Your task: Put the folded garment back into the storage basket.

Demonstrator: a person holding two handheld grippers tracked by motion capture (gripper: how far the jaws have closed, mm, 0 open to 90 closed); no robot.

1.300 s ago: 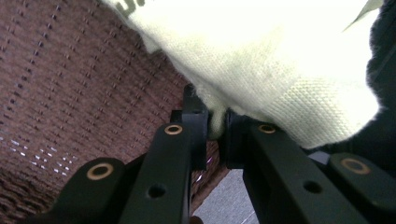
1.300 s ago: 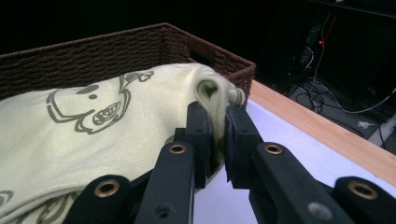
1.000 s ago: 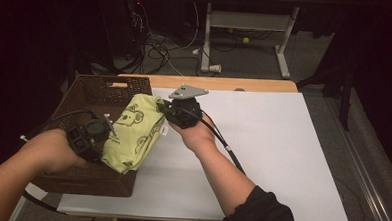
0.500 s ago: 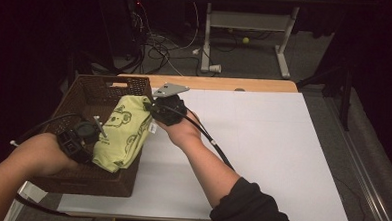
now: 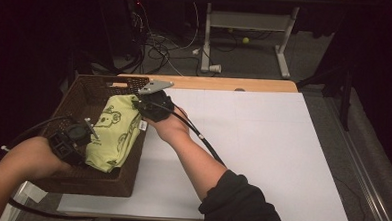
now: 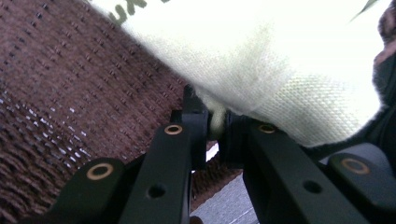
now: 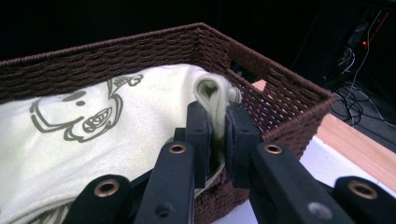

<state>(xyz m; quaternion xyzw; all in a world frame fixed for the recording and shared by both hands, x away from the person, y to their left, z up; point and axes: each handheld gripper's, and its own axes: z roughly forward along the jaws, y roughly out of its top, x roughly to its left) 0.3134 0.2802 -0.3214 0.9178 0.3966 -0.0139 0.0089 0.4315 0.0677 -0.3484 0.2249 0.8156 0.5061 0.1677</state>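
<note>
A folded pale green cloth (image 5: 114, 129) printed with a cartoon animal hangs between my two grippers, over the brown woven basket (image 5: 79, 98) at the table's left. My left gripper (image 5: 77, 140) is shut on the cloth's near end; in the left gripper view the jaws pinch a corner of the cloth (image 6: 280, 70) at the left gripper (image 6: 215, 126). My right gripper (image 5: 140, 104) is shut on the far end, above the basket's right wall. In the right gripper view the right gripper (image 7: 217, 116) squeezes a fold of the cloth (image 7: 116, 140), with the basket (image 7: 116, 51) behind.
A white sheet (image 5: 262, 148) covers the table to the right of the basket. The wooden table edge (image 5: 225, 84) runs along the back. Beyond it are cables (image 5: 159, 49), a white table frame (image 5: 247, 27) and a small yellow ball (image 5: 245, 40) on the floor.
Both grippers have carried the cloth leftward and slightly down, from above the basket's right wall to over its inside.
</note>
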